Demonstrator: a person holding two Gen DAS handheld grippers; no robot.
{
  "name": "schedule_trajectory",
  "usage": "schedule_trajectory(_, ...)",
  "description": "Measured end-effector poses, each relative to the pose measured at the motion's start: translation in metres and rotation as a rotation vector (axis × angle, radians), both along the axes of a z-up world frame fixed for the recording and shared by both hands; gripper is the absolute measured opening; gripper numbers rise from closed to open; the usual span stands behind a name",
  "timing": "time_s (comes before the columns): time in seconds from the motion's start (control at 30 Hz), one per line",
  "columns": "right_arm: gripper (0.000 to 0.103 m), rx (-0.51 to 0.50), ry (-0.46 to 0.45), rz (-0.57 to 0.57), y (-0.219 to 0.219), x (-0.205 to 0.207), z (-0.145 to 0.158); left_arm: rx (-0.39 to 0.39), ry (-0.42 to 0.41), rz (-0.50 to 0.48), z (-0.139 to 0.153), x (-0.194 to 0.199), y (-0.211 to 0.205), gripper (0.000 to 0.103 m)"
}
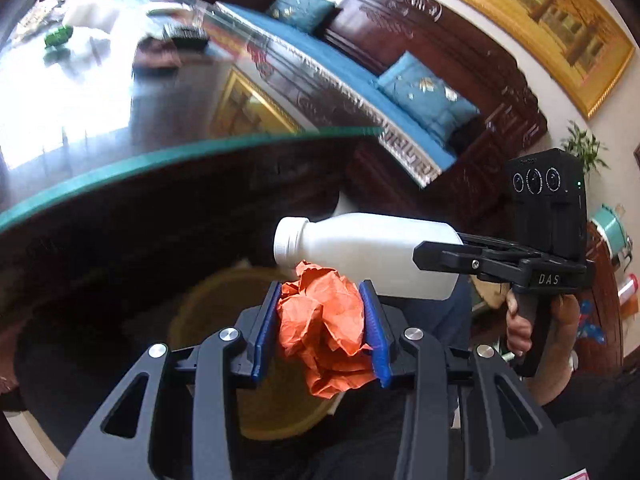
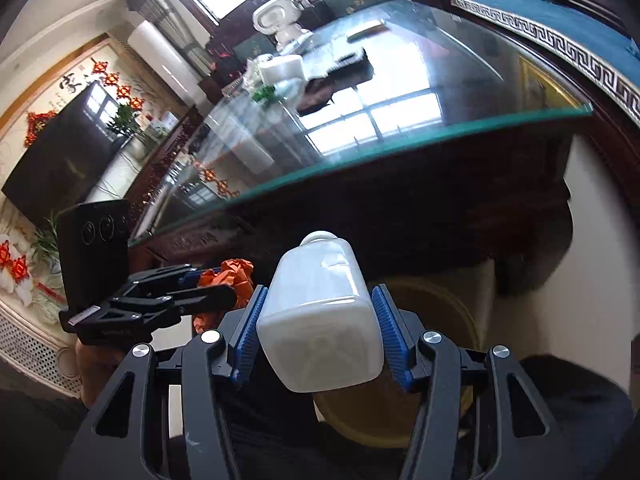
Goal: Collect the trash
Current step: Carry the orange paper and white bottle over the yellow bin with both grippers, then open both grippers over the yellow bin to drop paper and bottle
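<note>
Below, bin (image 2: 436,308) half-hidden by bottle (image 2: 320,320), orange paper (image 1: 326,324); claws blocking.

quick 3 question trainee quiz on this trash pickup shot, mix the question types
1. True or false: the left gripper holds the white bottle.
2. What sits below both grippers? A) a yellow bin B) a sink C) a drawer
3. Fill in: the crumpled paper is ____ in colour.

Key: 1 false, the right gripper holds the bottle; 2 A; 3 orange.
</note>
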State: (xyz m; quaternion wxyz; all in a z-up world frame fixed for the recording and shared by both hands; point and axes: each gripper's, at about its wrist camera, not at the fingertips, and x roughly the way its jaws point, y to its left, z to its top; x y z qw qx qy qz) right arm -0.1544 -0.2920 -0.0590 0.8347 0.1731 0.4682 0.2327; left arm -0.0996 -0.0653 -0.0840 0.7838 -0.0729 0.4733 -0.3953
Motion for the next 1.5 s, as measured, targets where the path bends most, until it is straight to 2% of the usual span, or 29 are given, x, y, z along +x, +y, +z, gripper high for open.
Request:
schedule_trajectory(0.17,0.052,-0.032,0.094,-0.022,-0.002,-0.015,-0.037,0.047,0.048,-0.028,-0.032,-0.015,-0.016,0.040)
schedule_trajectory(0.53,0.052,-0.115,0.232,-0.036,0.001,-0.045,-0.101,0.159,0.153,-0.072,-0.102,-0.033,-0.038,0.040)
schedule_trajectory(0.83,0.053,-0.181,0.235,-0.037,0.006,-0.047,-0.108,0.192,0.187,-0.091,-0.126,-0.031,-0.055,0.040)
schedule_trajectory(1.03,0.053,-0.177,0.248,-0.046,0.003,-0.044,-0.117,0.194,0.196,-0.111,-0.129,-0.030,-0.057,0.040)
schedule_trajectory(1.07,0.056,-0.171,0.249,-0.051,0.002,-0.044,-0.117,0.196,0.196,-0.113,-0.130,-0.030,-0.057,0.040)
schedule_trajectory(1.1,0.072,-0.172,0.251,-0.054,0.002,-0.042,-0.117,0.200,0.196,-0.113,-0.130,-0.029,-0.057,0.040)
schedule_trajectory(1.13,0.078,-0.176,0.249,-0.057,0.004,-0.041,-0.116,0.201,0.197,-0.111,-0.131,-0.028,-0.058,0.040)
schedule_trajectory(1.27,0.079,-0.209,0.210,-0.039,0.010,-0.042,-0.110,0.204,0.203,-0.107,-0.133,-0.027,-0.060,0.040)
schedule_trajectory(1.5,0.077,-0.241,0.214,-0.027,0.010,-0.043,-0.111,0.212,0.203,-0.113,-0.133,-0.026,-0.063,0.040)
